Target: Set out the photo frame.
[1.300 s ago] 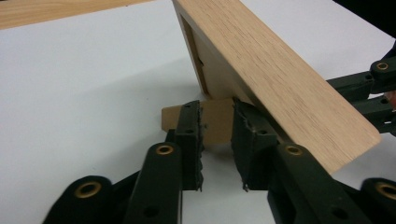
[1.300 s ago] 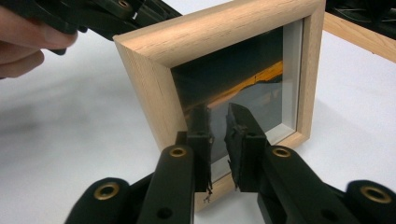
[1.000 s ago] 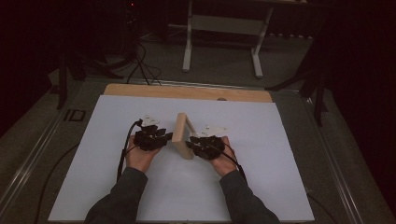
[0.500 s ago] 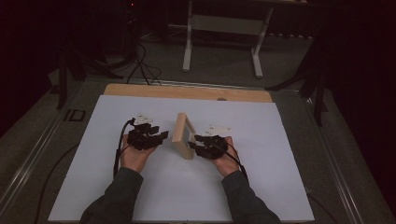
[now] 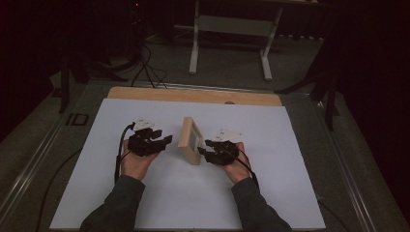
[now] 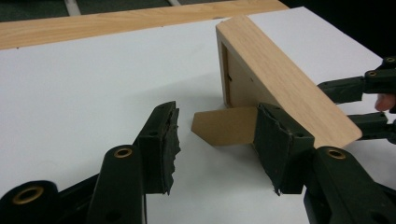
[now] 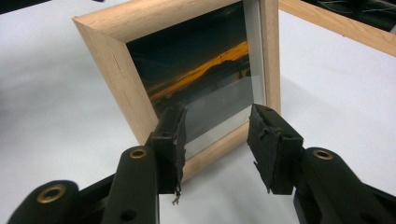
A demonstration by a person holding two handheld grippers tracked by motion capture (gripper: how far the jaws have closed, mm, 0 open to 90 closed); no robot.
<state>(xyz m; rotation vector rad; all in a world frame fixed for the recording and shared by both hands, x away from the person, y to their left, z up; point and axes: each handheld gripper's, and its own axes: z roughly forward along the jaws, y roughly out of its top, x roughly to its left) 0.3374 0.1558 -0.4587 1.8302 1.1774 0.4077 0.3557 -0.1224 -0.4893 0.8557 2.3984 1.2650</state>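
Observation:
A light wooden picture frame (image 5: 188, 139) stands upright on the white sheet (image 5: 159, 198) between my two grippers. My left gripper (image 5: 165, 142) is just left of it, at its back (image 6: 280, 79). Its jaws have just been opening and now stand open (image 6: 217, 122), with nothing pressed between them. The brown cardboard stand flap (image 6: 226, 127) lies just beyond the gap. My right gripper (image 5: 202, 149) is close to the frame's right side. Its jaws have also just been opening (image 7: 217, 135), and they stand open in front of the glass and its sunset photo (image 7: 196, 79), a little short of the frame's lower edge.
A wooden strip (image 5: 193, 95) runs along the sheet's far edge. Behind the table a white metal stand (image 5: 232, 29) and cables (image 5: 145, 67) sit on the dark floor. The right gripper's jaws (image 6: 359, 105) show past the frame in the left gripper view.
Both grippers' jaws have spread wider. The left gripper has drawn slightly left, off the frame. The frame stays standing where it was.

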